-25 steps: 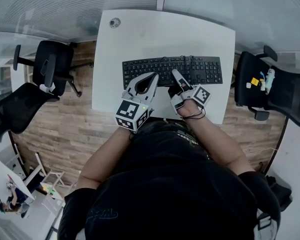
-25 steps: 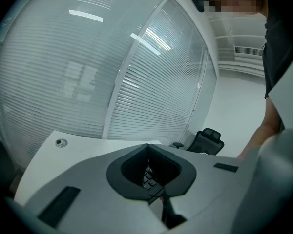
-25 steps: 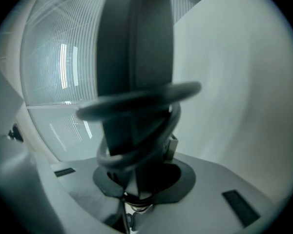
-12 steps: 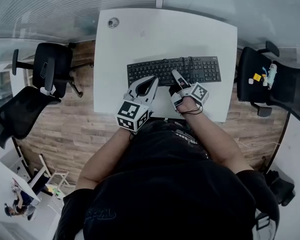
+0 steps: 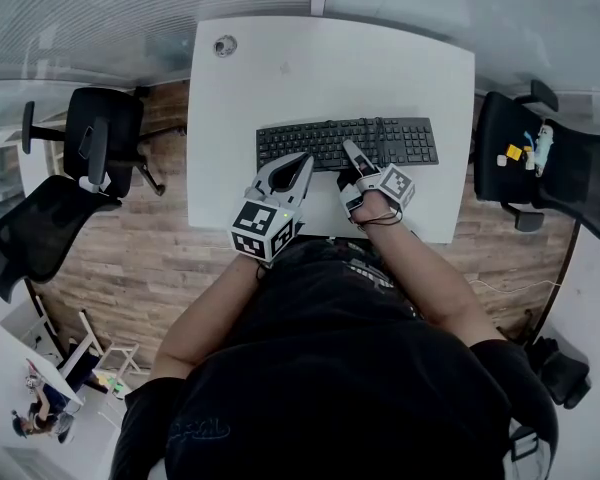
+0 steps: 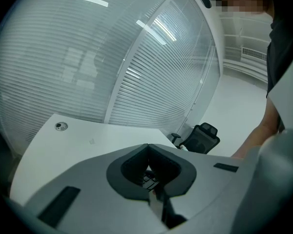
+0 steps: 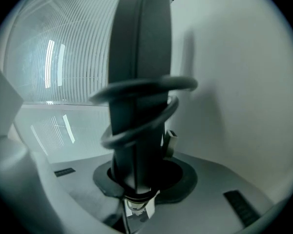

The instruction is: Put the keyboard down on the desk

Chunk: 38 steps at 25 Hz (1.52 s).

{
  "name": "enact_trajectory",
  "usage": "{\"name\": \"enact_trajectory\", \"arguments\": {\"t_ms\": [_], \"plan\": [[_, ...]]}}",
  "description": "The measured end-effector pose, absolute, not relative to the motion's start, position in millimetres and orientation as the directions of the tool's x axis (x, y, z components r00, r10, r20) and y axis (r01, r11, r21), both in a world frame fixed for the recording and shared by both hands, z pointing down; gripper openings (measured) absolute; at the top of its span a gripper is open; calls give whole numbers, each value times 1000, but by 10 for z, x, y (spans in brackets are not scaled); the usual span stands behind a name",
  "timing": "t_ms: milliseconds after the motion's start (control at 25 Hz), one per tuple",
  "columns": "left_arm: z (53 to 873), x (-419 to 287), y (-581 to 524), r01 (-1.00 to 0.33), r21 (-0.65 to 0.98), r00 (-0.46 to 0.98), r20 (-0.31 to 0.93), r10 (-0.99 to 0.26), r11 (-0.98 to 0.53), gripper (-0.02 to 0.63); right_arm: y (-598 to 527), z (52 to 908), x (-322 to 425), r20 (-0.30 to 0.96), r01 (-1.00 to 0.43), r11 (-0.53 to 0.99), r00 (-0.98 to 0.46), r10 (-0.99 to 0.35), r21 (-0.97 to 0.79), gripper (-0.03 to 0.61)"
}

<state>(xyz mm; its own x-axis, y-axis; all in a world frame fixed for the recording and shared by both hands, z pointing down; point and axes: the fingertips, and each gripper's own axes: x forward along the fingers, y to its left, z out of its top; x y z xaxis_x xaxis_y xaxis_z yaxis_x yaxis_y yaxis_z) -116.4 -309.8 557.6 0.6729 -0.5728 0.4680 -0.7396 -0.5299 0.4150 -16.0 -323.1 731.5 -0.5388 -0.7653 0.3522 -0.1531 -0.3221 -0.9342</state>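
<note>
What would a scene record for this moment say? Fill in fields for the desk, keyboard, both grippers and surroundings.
desk: white desk, round grommet at its far left corner
keyboard: black keyboard across the desk's near half, cable looped round it; contact with the desk cannot be told
right gripper: shut on the keyboard's near edge
left gripper: jaw tips together at the keyboard's near edge; no grip confirmed
surroundings: black office chairs on both sides, wood floor

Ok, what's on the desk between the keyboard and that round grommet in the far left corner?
Only bare white desk top, apart from one tiny mark, between keyboard and grommet; head view shows it.
</note>
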Motion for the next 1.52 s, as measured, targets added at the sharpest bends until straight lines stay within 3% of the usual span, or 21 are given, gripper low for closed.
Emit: {"name": "enact_trajectory", "arguments": {"t_ms": [640, 840, 1240, 1520], "plan": [[5625, -1131, -3084, -734, 433, 679, 476, -558, -523, 15, -3226, 7376, -130, 375, -155, -350, -545, -750, -924, 111], [5613, -1130, -3074, -736, 435, 677, 471, -566, -519, 15, -3218, 7352, -186, 377, -165, -348, -570, -730, -923, 161], [5586, -1014, -3046, -735, 442, 678, 463, -571, -514, 15, -3129, 7414, -216, 452, -256, -378, -614, -647, -890, 348], [5567, -967, -3023, -739, 446, 673, 456, -583, -505, 15, -3032, 7451, -214, 518, -359, -374, -623, -586, -855, 367]]}}
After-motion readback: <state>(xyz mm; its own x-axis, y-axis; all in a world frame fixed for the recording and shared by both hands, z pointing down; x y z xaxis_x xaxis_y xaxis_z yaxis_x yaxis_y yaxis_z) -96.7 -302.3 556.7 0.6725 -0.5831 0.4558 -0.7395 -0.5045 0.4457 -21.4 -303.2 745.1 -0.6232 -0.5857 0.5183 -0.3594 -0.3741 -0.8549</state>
